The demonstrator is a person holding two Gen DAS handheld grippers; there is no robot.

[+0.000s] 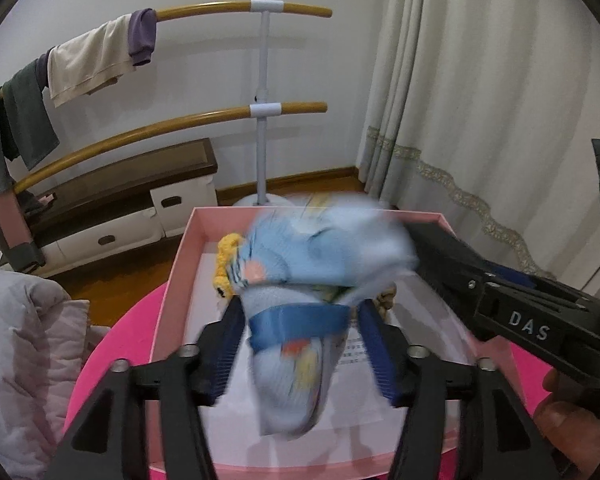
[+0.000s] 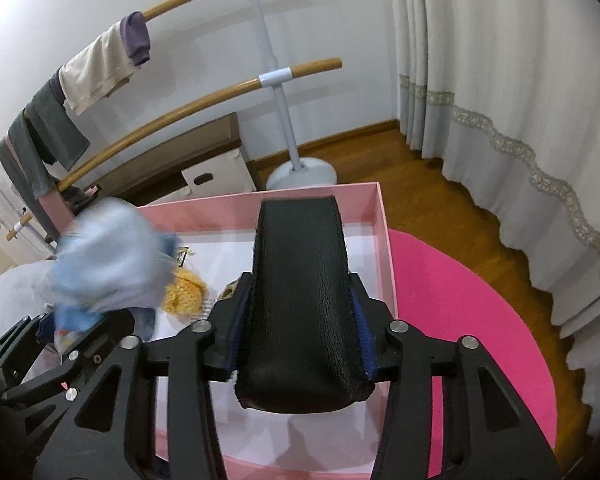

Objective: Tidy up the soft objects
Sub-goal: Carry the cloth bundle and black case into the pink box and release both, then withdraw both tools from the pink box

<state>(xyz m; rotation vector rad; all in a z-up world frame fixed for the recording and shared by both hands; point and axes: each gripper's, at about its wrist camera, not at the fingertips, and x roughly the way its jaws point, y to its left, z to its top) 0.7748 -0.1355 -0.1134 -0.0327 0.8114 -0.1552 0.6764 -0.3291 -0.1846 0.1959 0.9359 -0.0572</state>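
A light blue sock bundle [image 1: 296, 320] with a dark blue band hangs blurred between the fingers of my left gripper [image 1: 300, 306], over the pink box [image 1: 172, 280]. The left pad lies at its edge and a gap shows at the right pad, so these jaws stand open. The bundle [image 2: 108, 256] also shows in the right wrist view, above the left gripper [image 2: 60, 344]. My right gripper [image 2: 300, 284] is shut on a black leather-like case [image 2: 300, 320], pads against both its sides, over the box's white floor. A yellow knitted piece [image 1: 226, 256] lies inside the box.
The pink box [image 2: 386, 240] sits on a round magenta table [image 2: 460, 320]. Behind it stands a two-rail rack [image 1: 260, 112] with draped clothes [image 1: 88, 60], a low cabinet [image 1: 140, 200] and a pale curtain [image 1: 480, 100]. A quilted blanket [image 1: 24, 340] lies at the left.
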